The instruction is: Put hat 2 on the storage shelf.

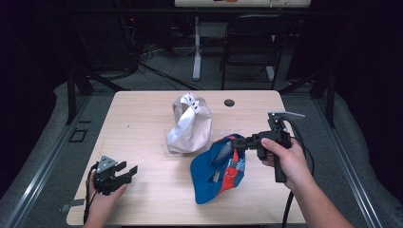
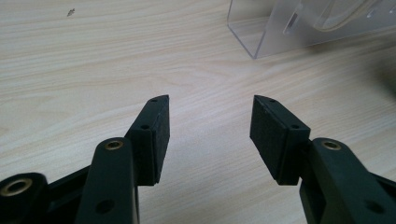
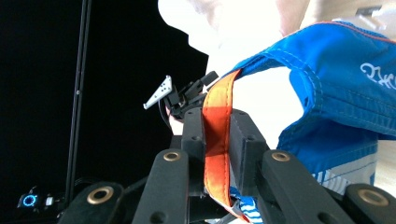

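A blue cap (image 1: 216, 173) with an orange strap hangs partly lifted off the wooden table (image 1: 138, 118), right of the middle. My right gripper (image 1: 236, 142) is shut on that strap; in the right gripper view the orange strap (image 3: 215, 140) runs pinched between the two pads, with the blue cap (image 3: 336, 88) to the right. A white cap (image 1: 190, 123) sits on a clear stand (image 2: 261, 32) at the table's middle. My left gripper (image 1: 129, 172) rests near the front left corner, open, with only bare wood between its jaws (image 2: 210, 121).
A small black round disc (image 1: 229, 102) lies near the table's far edge. Behind the table stand a black chair (image 1: 252, 42) and a white table leg (image 1: 196, 47). Bare wood lies between the left gripper and the caps.
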The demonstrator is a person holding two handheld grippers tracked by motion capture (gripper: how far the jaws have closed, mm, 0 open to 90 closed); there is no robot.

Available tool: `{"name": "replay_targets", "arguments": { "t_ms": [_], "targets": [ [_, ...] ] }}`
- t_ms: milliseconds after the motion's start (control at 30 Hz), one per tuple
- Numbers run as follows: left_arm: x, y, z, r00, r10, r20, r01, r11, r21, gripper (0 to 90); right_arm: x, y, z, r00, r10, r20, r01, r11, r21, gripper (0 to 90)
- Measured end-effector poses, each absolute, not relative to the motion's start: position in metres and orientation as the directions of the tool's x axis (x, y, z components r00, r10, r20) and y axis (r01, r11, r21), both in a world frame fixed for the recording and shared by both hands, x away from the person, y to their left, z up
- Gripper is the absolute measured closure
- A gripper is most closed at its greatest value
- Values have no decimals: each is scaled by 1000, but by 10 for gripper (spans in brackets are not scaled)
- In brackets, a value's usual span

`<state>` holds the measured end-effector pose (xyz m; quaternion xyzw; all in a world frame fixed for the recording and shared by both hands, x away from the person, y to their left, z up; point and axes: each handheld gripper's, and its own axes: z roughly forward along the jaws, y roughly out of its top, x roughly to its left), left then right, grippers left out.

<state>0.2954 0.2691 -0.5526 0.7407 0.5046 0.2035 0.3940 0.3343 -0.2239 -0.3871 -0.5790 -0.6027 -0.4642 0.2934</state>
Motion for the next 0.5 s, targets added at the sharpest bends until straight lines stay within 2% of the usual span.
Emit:
{"name": "replay_targets", "arguments": {
  "t_ms": [200,500],
  "targets": [
    [296,270,-553,405,909,-96,587,-178,790,481,337,-233,-367,-161,436,885,965,-118,234,778],
    [296,269,-553,407,909,-93,589,-184,787,481,346,-263,-335,-126,448,885,941,-228,250,778]
  ]
}}
